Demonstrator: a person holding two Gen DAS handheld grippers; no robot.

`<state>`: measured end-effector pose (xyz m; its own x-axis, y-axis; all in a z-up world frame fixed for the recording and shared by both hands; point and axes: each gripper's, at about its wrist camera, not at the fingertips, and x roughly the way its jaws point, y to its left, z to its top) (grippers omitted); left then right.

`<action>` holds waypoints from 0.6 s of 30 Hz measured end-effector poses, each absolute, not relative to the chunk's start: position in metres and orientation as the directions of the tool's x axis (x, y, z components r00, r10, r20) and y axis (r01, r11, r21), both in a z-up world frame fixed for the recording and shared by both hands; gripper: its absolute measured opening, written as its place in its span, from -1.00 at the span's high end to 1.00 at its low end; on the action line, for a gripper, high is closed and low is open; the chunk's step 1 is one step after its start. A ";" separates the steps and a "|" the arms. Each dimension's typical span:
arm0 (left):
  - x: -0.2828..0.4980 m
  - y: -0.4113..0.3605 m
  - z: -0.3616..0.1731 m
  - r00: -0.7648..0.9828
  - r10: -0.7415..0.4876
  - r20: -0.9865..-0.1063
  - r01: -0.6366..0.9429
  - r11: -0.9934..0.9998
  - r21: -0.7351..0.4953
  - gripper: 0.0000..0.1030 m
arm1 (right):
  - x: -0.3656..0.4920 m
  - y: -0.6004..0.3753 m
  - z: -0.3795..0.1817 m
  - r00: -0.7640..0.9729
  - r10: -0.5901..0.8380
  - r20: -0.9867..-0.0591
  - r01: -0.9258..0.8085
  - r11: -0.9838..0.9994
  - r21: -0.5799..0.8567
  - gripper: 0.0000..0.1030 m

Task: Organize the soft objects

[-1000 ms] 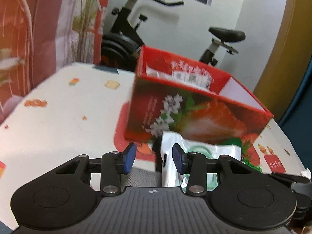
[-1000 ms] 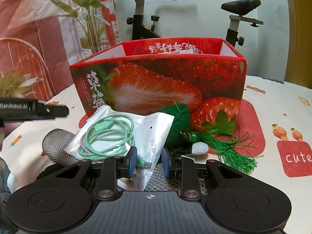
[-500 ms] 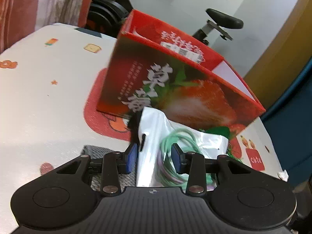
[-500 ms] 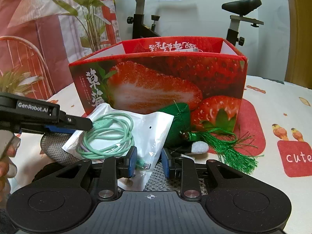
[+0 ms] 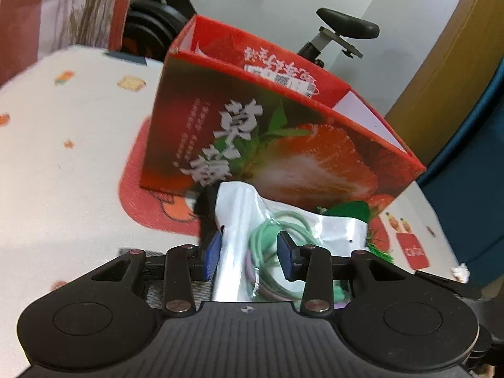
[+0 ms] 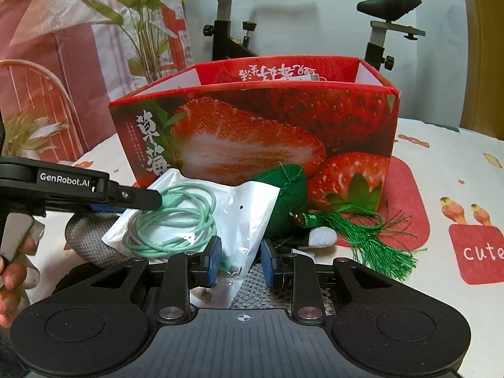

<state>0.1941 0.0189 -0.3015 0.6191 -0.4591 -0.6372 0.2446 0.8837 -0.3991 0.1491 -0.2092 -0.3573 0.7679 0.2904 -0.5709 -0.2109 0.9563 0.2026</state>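
A clear plastic bag (image 6: 249, 220) with a coiled mint-green cable leans on a red strawberry box (image 6: 252, 132), open at the top. My left gripper (image 5: 249, 249) is open and straddles the bag's (image 5: 330, 233) upper left edge. In the right wrist view its finger (image 6: 135, 197) lies over the cable. My right gripper (image 6: 241, 261) is open around the bag's near corner, with a slit showing beside the right pad. A green stuffed sachet (image 6: 283, 189) with a tassel lies against the box (image 5: 283, 157). A grey knit piece (image 6: 85, 239) lies under the bag.
The table carries a white cloth (image 6: 456, 163) with red cartoon prints. A small grey-white soft piece (image 6: 321, 237) lies by the tassel. A person's hand (image 6: 9, 280) holds the left gripper at the left edge. An exercise bike (image 6: 226, 31) and a plant stand behind the table.
My left gripper has come forward and down to the bag, which now sits between its fingers; in the right wrist view it reached in from the left. The right gripper has stayed put.
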 end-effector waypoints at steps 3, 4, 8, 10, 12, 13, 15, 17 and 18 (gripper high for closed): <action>0.191 0.022 -0.303 0.608 -0.481 -0.632 0.242 0.870 -0.430 0.20 | 0.148 -0.210 -0.354 0.766 0.296 -0.571 -0.207 0.954 0.217 0.52; 0.190 0.024 -0.303 0.606 -0.486 -0.630 0.236 0.866 -0.441 0.20 | 0.147 -0.210 -0.354 0.766 0.296 -0.571 -0.206 0.954 0.218 0.52; 0.182 0.023 -0.299 0.615 -0.468 -0.635 0.245 0.879 -0.409 0.24 | 0.143 -0.207 -0.346 0.774 0.305 -0.555 -0.223 0.952 0.212 0.52; 0.178 0.020 -0.296 0.621 -0.455 -0.638 0.267 0.888 -0.373 0.31 | 0.142 -0.205 -0.342 0.777 0.312 -0.547 -0.232 0.950 0.211 0.52; 0.177 0.020 -0.293 0.616 -0.473 -0.630 0.278 0.879 -0.387 0.39 | 0.140 -0.206 -0.337 0.784 0.315 -0.535 -0.233 0.948 0.217 0.52; 0.175 0.021 -0.292 0.617 -0.478 -0.625 0.280 0.876 -0.393 0.39 | 0.140 -0.206 -0.336 0.787 0.311 -0.533 -0.230 0.949 0.214 0.52; 0.173 0.023 -0.292 0.617 -0.488 -0.618 0.285 0.870 -0.402 0.39 | 0.140 -0.207 -0.334 0.788 0.309 -0.532 -0.226 0.950 0.217 0.52; 0.171 0.024 -0.293 0.612 -0.497 -0.616 0.288 0.865 -0.412 0.42 | 0.139 -0.207 -0.334 0.786 0.308 -0.536 -0.227 0.950 0.213 0.53; 0.170 0.025 -0.294 0.609 -0.499 -0.617 0.288 0.864 -0.414 0.42 | 0.139 -0.206 -0.334 0.784 0.306 -0.539 -0.228 0.951 0.208 0.53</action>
<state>0.1703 0.0246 -0.2936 0.6092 -0.4985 -0.6167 0.2881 0.8637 -0.4136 0.1391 -0.2059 -0.3343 0.7845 0.3059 -0.5394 -0.2277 0.9512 0.2082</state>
